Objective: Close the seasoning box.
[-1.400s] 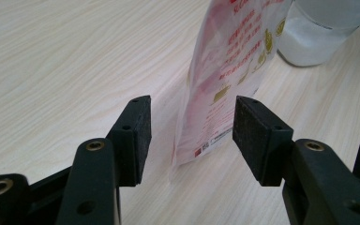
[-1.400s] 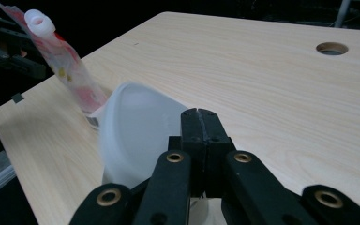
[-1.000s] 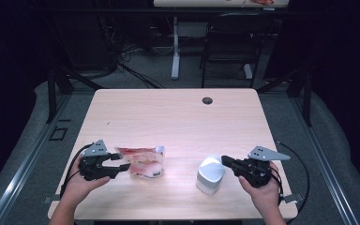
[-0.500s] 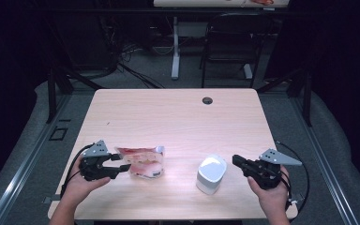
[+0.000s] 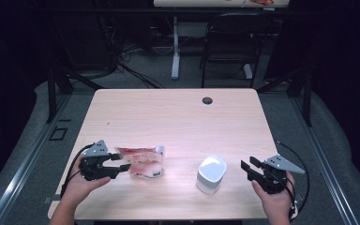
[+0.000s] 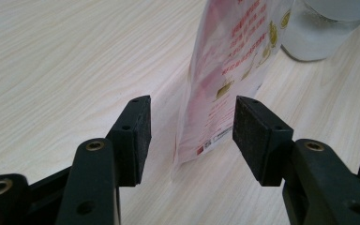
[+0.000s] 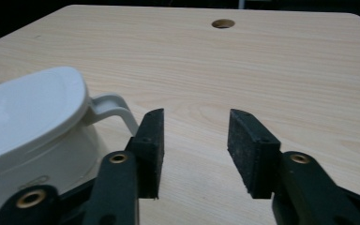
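Both fingers open, nothing gripped.

Left gripper (image 6: 190,140) fingers stand wide either side of the pouch (image 6: 229,79) edge, pads not pressing; pouch stands on the table (image 5: 168,117) near the front left. Right gripper (image 7: 194,150) fingers have just been opening, nothing between them, white container (image 7: 33,126) just beside the left finger, apart from it, front right of the table.
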The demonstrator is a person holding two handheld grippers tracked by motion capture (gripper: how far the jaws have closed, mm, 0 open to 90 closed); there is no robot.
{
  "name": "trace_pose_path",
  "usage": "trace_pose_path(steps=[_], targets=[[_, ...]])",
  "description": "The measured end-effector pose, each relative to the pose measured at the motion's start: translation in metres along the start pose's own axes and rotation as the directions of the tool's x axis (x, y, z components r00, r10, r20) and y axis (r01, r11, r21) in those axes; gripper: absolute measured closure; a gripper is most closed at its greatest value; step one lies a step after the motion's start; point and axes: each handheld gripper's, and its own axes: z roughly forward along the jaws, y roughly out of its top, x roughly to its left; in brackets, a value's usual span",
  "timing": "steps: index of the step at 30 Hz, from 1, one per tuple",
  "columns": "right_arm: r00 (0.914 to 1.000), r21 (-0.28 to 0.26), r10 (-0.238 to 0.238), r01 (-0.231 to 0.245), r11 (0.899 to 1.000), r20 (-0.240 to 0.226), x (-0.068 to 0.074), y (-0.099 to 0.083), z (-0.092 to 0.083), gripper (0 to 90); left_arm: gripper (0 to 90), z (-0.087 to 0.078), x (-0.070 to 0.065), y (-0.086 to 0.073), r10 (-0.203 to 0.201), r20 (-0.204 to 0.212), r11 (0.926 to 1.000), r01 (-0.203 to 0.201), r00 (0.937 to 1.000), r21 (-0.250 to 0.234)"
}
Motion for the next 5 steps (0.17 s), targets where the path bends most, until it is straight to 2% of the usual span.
trace_pose_path(steps=[5], targets=[[0.9976,-0.002,0.035,-0.035,0.999,0.06,-0.0087,-0.0064,0.0033,47.5,47.4,-0.001,0.0005,-0.0002,-0.005,-0.001,1.0,0.005,1.0,-0.007]])
